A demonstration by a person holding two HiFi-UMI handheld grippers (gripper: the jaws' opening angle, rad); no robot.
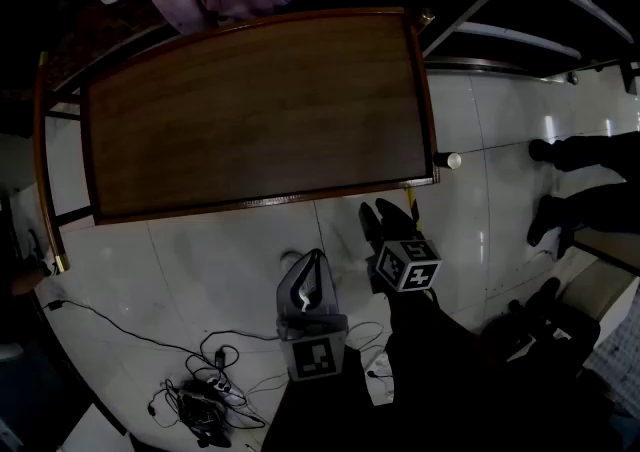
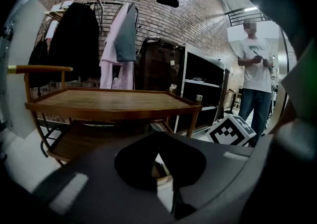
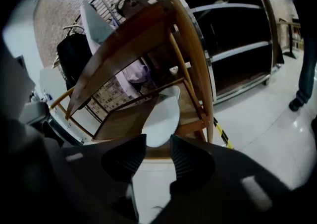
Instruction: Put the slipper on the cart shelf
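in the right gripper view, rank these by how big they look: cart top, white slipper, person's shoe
1. cart top
2. white slipper
3. person's shoe, smallest here but farther from the camera, so its true size against the slipper is unsure

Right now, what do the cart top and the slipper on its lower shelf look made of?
Cart top: wood or wood veneer, going by the faint grain and satin brown finish. Slipper: smooth matte white, possibly foam or rubber; too far to tell.
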